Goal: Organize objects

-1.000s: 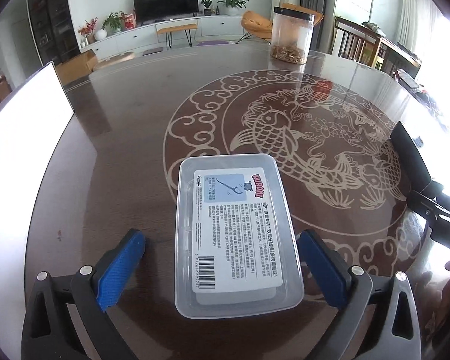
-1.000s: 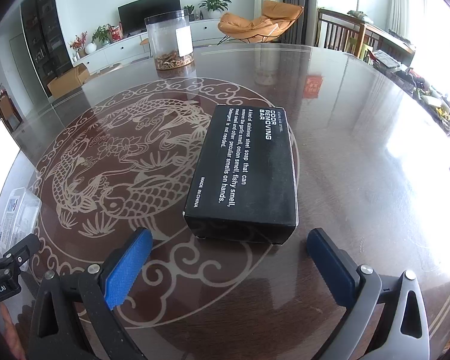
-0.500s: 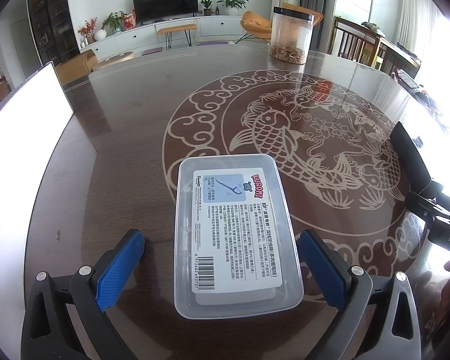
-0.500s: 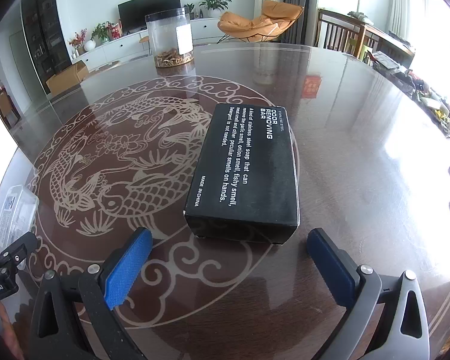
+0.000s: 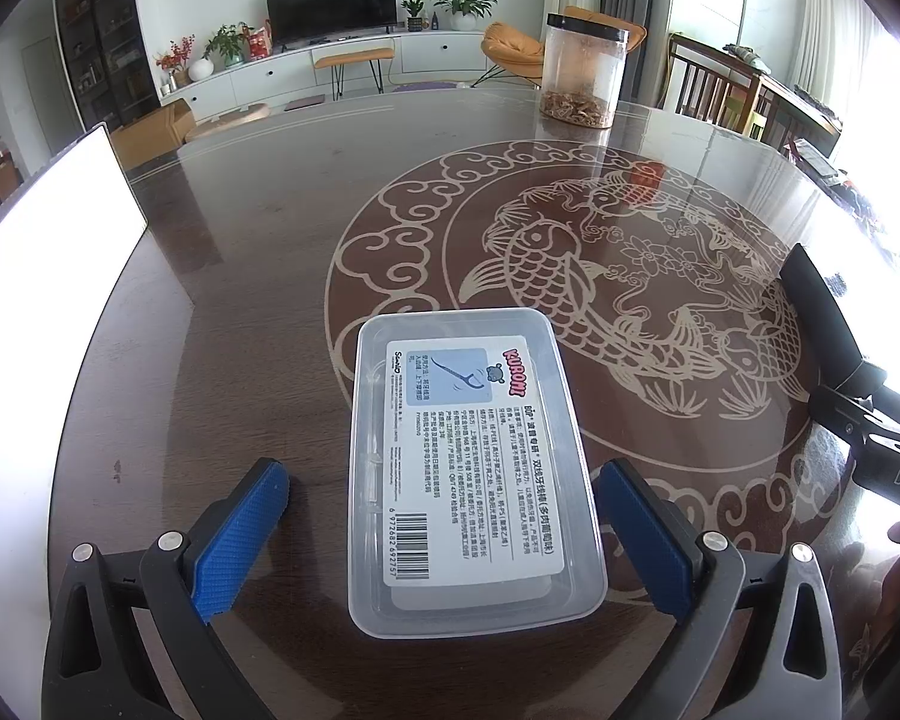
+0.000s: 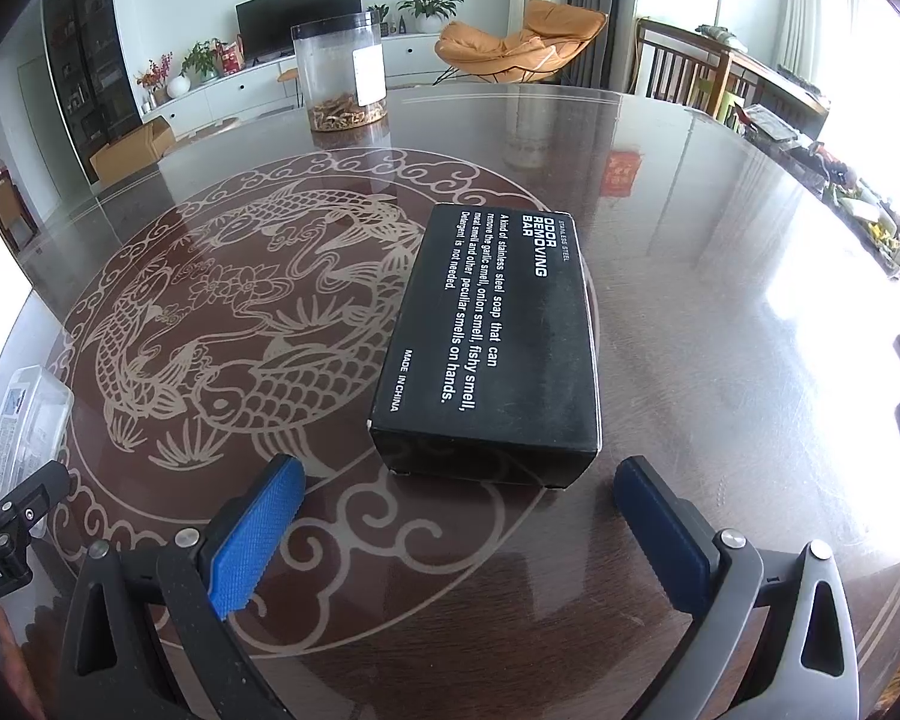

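Observation:
A clear plastic box with a white printed label lies flat on the dark round table. My left gripper is open, its blue pads on either side of the box's near end without touching it. A black carton printed "ODOR REMOVING BAR" lies on the table just ahead of my right gripper, which is open with nothing between its fingers. The clear plastic box also shows at the left edge of the right wrist view, and the black carton at the right edge of the left wrist view.
A tall clear jar with a black lid and brown bits inside stands at the table's far side, also seen as the jar. A white board stands at the table's left edge. Wooden chairs sit beyond the far right rim.

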Available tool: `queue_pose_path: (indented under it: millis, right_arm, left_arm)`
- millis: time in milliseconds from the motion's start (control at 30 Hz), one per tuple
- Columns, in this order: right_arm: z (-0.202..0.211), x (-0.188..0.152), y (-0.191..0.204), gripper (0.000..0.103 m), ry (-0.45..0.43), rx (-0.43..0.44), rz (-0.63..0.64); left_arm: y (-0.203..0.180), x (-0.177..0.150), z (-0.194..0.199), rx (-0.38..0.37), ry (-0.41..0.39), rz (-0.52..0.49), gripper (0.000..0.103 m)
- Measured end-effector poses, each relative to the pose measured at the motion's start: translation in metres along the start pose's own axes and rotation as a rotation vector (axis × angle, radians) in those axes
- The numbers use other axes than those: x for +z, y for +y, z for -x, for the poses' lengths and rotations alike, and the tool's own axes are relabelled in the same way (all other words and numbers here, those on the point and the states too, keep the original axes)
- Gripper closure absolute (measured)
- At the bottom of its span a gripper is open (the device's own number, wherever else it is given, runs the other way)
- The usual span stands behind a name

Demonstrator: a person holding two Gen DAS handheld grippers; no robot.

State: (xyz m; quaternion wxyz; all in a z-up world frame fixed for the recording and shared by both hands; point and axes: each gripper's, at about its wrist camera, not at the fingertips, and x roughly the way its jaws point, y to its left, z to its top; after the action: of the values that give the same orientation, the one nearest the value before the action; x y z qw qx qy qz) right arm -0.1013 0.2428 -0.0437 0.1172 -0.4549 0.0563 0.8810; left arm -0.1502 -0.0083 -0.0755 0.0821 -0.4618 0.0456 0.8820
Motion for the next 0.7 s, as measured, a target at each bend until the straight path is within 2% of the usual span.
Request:
queue_pose_path:
  millis: [400,500,533,567,600,633,700]
  right_arm:
    - [0.000,0.001,0.001,0.000,0.009,0.004,0.008]
    - [-0.005,0.011,0.000,0.000,0.083,0.031,0.047]
    - [-0.009,0.017,0.001,0.000,0.125,0.043,0.067]
    - [-0.012,0.024,0.000,0.001,0.169,0.063,0.086]
    - [-0.014,0.033,-0.001,0.022,0.193,0.089,0.093]
    - [-0.012,0.040,-0.004,0.041,0.190,0.056,0.104]
    - [-0.013,0.048,-0.013,0.042,0.233,0.113,0.061]
  left_arm:
    - [0.000,0.000,0.000,-0.001,0.000,0.001,0.000]
    - [0.000,0.004,-0.001,-0.007,0.018,-0.011,0.000]
    - [0.000,0.005,0.000,-0.009,0.016,-0.013,0.008]
    - [0.000,0.006,0.004,-0.012,-0.009,-0.023,0.037]
    - [-0.001,0.007,0.007,-0.015,-0.024,-0.037,0.041]
    - [-0.001,0.008,0.008,-0.005,-0.017,-0.050,0.042]
    - [0.004,0.006,0.014,-0.032,-0.021,-0.028,0.042]
